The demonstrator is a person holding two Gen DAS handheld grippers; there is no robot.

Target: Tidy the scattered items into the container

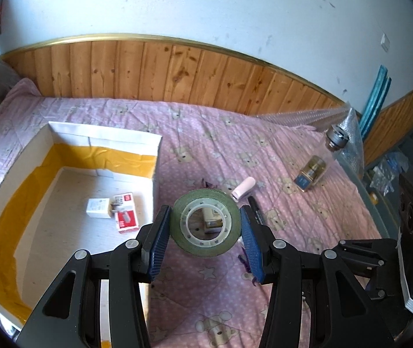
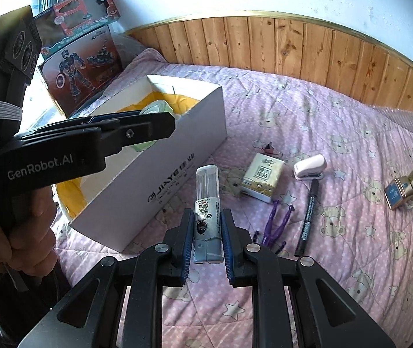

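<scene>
A roll of green tape (image 1: 205, 224) is clamped between the blue pads of the left gripper (image 1: 205, 233), held off the pink quilted bed cover (image 1: 308, 261) just beside the right wall of the white box (image 1: 105, 136), which is open at the top and lined with yellow along its inner walls. Two small items are seen on the floor of the box: a white charger plug (image 1: 98, 207) and, touching it, a red and white staple box (image 1: 125, 211). In the right wrist view, the jaws of the right gripper (image 2: 206, 233) are closed on a silver lighter-like tube (image 2: 208, 211) with a clear cap, which is pointed forward along the fingers and held above the bed cover near the box's long side. The left gripper is seen from the side in that view, with the tape over the box opening, and a hand (image 2: 23, 232) is wrapped around its handle. Still lying on the bed cover to the right of the box are a tissue pack (image 2: 260, 181), a small pink stapler (image 2: 309, 167), a black marker (image 2: 308, 217), purple scissors (image 2: 274, 226) and a gold-capped bottle (image 2: 406, 188), each apart from the box. Toy cartons (image 2: 79, 58) are stacked behind the box at the far left.
</scene>
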